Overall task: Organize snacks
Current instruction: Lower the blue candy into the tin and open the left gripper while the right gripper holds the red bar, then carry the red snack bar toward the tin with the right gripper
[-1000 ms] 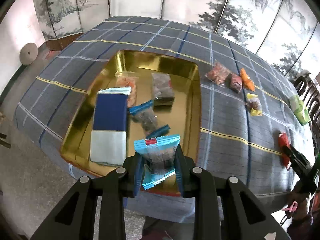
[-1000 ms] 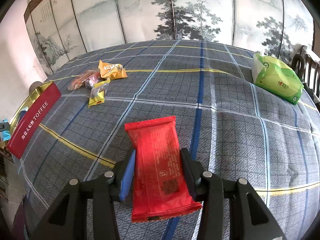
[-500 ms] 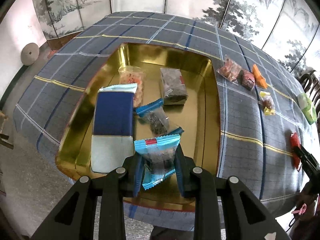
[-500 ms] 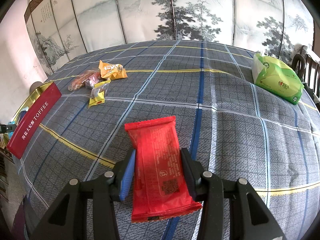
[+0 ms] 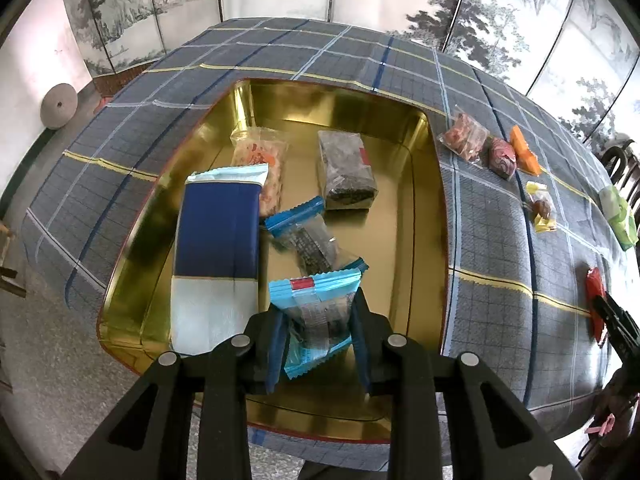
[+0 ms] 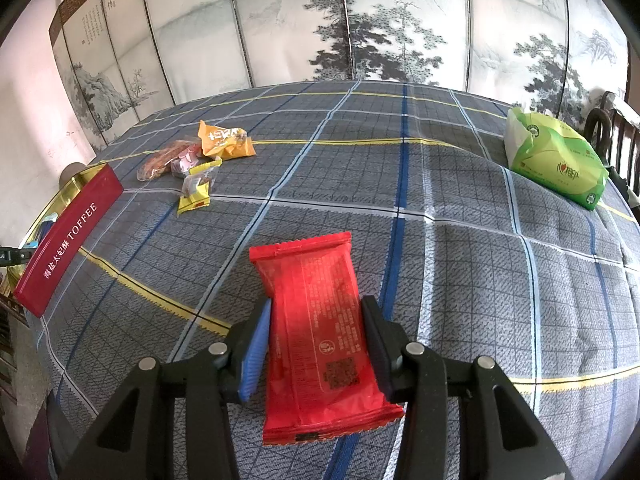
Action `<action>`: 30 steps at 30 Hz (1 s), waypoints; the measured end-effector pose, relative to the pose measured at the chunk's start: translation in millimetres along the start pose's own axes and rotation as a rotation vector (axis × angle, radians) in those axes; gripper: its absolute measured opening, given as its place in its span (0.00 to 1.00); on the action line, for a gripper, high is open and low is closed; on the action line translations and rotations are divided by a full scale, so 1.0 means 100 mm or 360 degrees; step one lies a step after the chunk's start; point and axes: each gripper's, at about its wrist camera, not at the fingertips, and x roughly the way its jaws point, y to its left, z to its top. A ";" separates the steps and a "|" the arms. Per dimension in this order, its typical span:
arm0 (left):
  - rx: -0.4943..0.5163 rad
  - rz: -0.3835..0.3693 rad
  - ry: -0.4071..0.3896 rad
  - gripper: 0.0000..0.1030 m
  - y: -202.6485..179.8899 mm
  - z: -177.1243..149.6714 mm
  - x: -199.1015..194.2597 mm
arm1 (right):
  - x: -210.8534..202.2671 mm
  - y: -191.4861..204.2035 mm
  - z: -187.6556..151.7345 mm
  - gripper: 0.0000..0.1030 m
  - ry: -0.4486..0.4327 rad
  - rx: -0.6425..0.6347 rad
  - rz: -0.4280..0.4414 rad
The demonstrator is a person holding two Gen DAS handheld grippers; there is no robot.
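Snack packet, light blue, between the just-opening left gripper jaws above the gold tin; right gripper clamps a red packet

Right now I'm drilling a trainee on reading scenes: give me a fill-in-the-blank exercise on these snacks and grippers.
1. The right gripper holds a ____ packet.
2. The left gripper holds a light blue packet above the ____ tin.
3. The word on the tin's red side is ____.
4. The green pack lies on the ____.

Missing words: red; gold; TOFFEE; tablecloth
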 end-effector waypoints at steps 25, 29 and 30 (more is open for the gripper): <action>-0.0075 0.0074 -0.0161 0.63 0.10 -0.20 -0.36 | 0.00 0.01 0.00 0.44 0.0006 -0.0012 -0.0010; -0.0043 0.0121 -0.0205 0.63 0.07 -0.29 -0.45 | -0.01 0.02 0.00 0.44 0.0015 0.0009 -0.0014; -0.0031 0.0134 -0.0213 0.63 0.05 -0.31 -0.47 | -0.01 0.03 0.00 0.44 0.0017 0.0017 -0.0012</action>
